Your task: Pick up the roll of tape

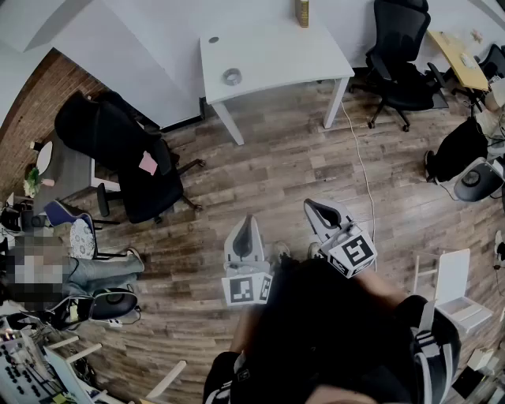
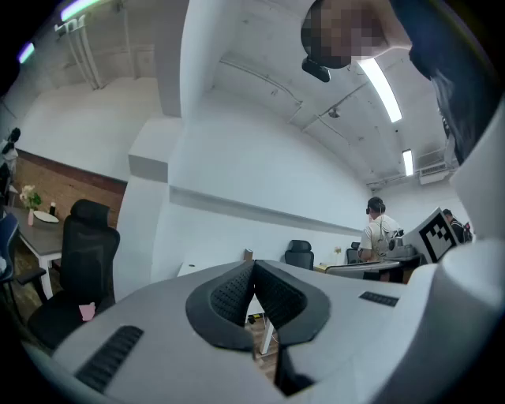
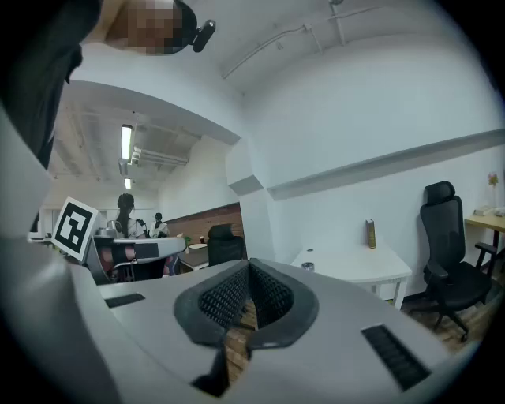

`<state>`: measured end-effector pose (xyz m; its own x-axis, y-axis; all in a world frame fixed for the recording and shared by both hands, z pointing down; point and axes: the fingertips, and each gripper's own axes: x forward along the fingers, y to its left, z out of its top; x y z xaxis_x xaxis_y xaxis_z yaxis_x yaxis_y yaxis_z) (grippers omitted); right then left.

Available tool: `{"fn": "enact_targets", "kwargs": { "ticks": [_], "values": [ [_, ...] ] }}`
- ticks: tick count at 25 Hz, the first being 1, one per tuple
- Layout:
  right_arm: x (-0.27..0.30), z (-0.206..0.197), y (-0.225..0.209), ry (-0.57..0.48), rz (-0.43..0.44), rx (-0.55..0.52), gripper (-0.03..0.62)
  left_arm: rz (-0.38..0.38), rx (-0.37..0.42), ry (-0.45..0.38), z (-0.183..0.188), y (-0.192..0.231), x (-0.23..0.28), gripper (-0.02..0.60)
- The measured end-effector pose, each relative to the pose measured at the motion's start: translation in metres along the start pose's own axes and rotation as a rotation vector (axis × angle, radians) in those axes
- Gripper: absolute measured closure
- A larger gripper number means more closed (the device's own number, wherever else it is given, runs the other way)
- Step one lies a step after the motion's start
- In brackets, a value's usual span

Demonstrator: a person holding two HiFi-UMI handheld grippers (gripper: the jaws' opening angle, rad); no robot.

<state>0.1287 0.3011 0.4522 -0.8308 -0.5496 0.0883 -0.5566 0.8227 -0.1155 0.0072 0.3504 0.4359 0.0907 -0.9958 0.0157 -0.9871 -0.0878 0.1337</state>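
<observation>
The roll of tape [image 1: 231, 76], a small grey ring, lies on the white table [image 1: 276, 55] at the far side of the room. It also shows as a small grey roll of tape [image 3: 308, 267] on the table's near part in the right gripper view. Both grippers are held level over the wooden floor, well short of the table. My left gripper [image 1: 246, 224] [image 2: 253, 268] is shut with nothing between its pads. My right gripper [image 1: 312, 207] [image 3: 248, 272] is shut as well and empty, pointing towards the table.
A tall can [image 1: 302, 12] stands at the table's back edge. A black office chair [image 1: 126, 158] stands left of the table and another [image 1: 398, 67] to its right. A white cable [image 1: 359, 158] runs across the floor. A person sits at the left [image 1: 87, 272].
</observation>
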Motion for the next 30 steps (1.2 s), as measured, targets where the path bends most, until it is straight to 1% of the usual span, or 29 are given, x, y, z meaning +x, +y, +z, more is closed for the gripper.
{"fn": "enact_targets", "kwargs": {
  "ticks": [7, 11, 14, 20, 22, 25, 30],
  "values": [
    [0.016, -0.002, 0.009, 0.001, -0.014, 0.003, 0.58, -0.01, -0.006, 0.002, -0.001, 0.019, -0.003, 0.557],
    [0.028, -0.002, 0.013, -0.024, -0.039, 0.042, 0.58, -0.023, -0.006, 0.008, -0.003, 0.035, -0.007, 0.557],
    [0.037, -0.004, 0.015, -0.031, -0.063, 0.05, 0.58, -0.03, -0.009, 0.011, -0.006, 0.05, -0.01, 0.557],
    [0.065, -0.012, 0.001, -0.007, -0.088, 0.05, 0.58, -0.022, -0.024, 0.034, -0.016, 0.075, 0.002, 0.558],
    [0.077, -0.013, -0.008, -0.004, -0.088, 0.052, 0.58, -0.014, -0.035, 0.045, -0.021, 0.083, 0.014, 0.558],
    [0.102, -0.012, -0.032, -0.008, -0.084, 0.053, 0.58, -0.007, -0.043, 0.056, -0.026, 0.093, 0.044, 0.557],
    [0.155, -0.004, -0.086, -0.025, -0.056, 0.047, 0.58, 0.001, -0.011, 0.06, -0.025, 0.109, 0.113, 0.557]
  ]
}}
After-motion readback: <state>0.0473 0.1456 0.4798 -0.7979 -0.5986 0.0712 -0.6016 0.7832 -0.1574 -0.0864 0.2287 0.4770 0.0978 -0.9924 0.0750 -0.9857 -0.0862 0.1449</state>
